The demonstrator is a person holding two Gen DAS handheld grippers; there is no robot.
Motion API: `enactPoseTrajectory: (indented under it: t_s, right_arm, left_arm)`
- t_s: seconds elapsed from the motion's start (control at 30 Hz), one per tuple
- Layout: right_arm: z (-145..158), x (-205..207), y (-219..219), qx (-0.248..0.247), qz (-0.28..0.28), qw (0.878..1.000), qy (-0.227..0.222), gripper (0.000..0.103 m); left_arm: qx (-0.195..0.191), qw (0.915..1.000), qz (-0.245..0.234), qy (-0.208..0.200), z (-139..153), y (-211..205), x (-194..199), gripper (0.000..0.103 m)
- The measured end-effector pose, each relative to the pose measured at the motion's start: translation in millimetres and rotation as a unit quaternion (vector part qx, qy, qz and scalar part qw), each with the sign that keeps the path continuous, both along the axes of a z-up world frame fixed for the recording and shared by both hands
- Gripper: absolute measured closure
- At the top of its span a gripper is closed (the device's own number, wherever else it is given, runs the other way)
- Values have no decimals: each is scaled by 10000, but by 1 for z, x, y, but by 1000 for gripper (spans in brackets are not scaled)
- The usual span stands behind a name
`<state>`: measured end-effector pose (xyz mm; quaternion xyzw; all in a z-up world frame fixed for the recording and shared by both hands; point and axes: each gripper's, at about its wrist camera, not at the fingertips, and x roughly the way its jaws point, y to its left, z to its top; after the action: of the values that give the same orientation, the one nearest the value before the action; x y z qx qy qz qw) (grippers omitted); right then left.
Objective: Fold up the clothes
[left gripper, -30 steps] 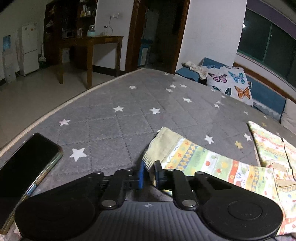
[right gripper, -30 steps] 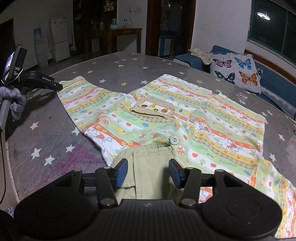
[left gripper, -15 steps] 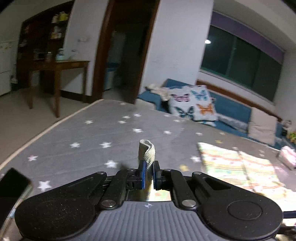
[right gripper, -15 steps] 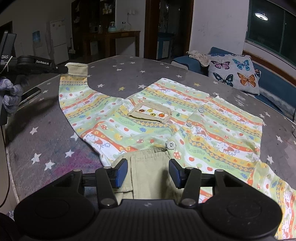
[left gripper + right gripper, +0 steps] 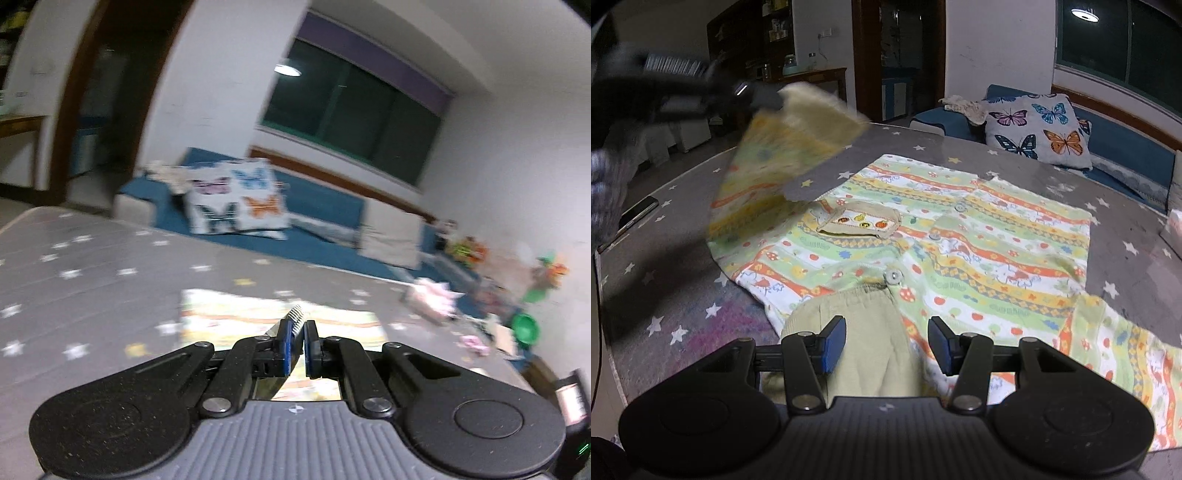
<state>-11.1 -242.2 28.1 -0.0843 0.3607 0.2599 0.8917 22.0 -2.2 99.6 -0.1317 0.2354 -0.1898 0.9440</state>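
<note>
Left wrist view, blurred: my left tongs [image 5: 294,345] are clamped narrow on a ribbed cuff [image 5: 295,316], above the patterned shirt [image 5: 236,314] spread on the star-printed grey mat [image 5: 92,273].

Right wrist view: my right tongs [image 5: 886,345] stand wide, holding nothing, over the khaki collar [image 5: 864,332]. The shirt lies flat, buttoned, pocket [image 5: 860,221] up; its sleeve [image 5: 786,147] is lifted clear, blurred.
</note>
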Motion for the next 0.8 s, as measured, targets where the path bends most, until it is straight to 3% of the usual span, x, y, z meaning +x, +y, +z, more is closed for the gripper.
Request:
enactPoseTrajectory:
  t_s: [0.23, 0.33, 0.5, 0.53, 0.63, 0.8]
  right_arm:
    - [-3, -3, -13, 123, -85, 9999, 17, 53]
    - [-4, -3, -22, 162, -176, 9997, 38, 53]
    - [-5, -4, -39, 171, -351, 9992, 67, 53]
    - [-5, -5, -43, 187, -395, 9990, 68, 53]
    - [-4, -6, -54, 219, -548, 9982, 71, 52]
    - [-1, -8, -70, 228, -838, 9962, 8, 44]
  left_arm:
    - [-263, 9961, -835, -79, 11, -73, 12, 96]
    - [-376, 9921, -1187, 172, -2, -98, 17, 95]
    - [-147, 9861, -1553, 575, -25, -120, 18, 91]
    - [-47, 9868, -1516, 566, -28, -116, 16, 87]
    - [254, 9883, -1404, 536, -35, -104, 10, 57]
    - [760, 9890, -1172, 488, -48, -82, 0, 35]
